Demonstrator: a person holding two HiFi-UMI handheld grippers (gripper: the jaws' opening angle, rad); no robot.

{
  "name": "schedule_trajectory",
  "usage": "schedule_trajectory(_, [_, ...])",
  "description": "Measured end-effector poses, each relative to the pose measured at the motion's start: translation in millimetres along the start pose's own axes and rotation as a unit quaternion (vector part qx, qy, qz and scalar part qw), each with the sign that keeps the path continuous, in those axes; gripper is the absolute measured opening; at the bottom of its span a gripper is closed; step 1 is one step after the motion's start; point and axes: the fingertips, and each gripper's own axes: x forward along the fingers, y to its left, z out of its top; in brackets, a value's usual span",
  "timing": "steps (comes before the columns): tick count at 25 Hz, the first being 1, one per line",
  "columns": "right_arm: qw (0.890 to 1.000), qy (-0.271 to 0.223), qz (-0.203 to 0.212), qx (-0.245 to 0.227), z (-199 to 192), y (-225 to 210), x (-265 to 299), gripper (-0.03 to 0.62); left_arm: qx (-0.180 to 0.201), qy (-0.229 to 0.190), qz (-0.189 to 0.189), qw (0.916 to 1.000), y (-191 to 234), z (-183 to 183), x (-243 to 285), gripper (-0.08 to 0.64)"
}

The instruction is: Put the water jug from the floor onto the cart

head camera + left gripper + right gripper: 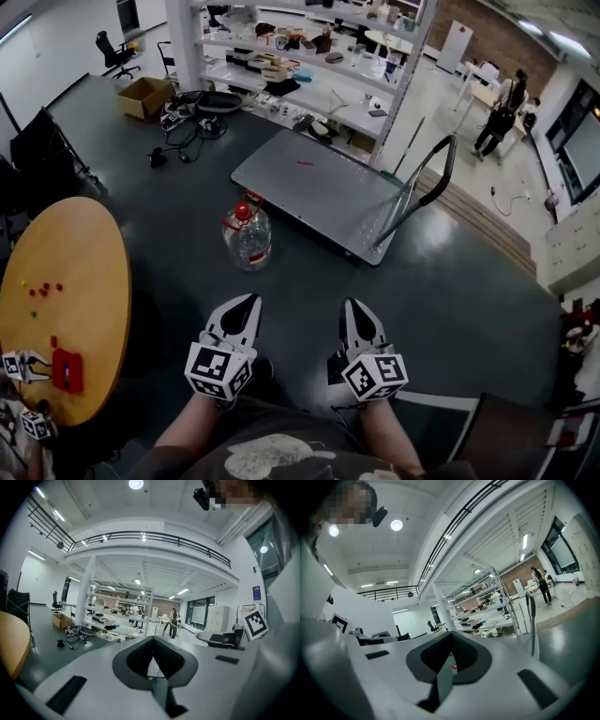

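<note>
A clear water jug [247, 234] with a red cap and handle stands upright on the dark floor, just left of the cart's near corner. The cart [314, 187] is a flat grey platform with a black push handle [427, 187] at its right end, and its deck is bare. My left gripper [249, 302] and right gripper [352, 306] are side by side low in the head view, both pointing forward, short of the jug and apart from it. Both are shut with nothing held. The jaws meet in the left gripper view [153, 640] and the right gripper view [451, 635].
A round wooden table [66, 281] with small red pieces stands close on the left. Shelving [300, 56], a cardboard box [145, 96] and loose cables [187, 127] lie beyond the cart. Two people [502, 112] stand far right. A dark chair [525, 436] is at bottom right.
</note>
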Motion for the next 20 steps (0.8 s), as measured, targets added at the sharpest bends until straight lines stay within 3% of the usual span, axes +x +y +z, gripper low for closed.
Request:
schedule_trajectory(5, [1.000, 0.013, 0.000, -0.010, -1, 17, 58, -0.011, -0.010, 0.006, 0.001, 0.9999, 57, 13, 19, 0.008])
schedule_trajectory(11, [0.999, 0.025, -0.033, -0.013, -15, 24, 106, -0.011, -0.031, 0.007, -0.002, 0.9995, 111, 18, 35, 0.008])
schedule_trajectory(20, [0.998, 0.044, -0.049, -0.005, -33, 18, 137, -0.011, -0.045, 0.015, -0.005, 0.9989, 150, 11, 59, 0.008])
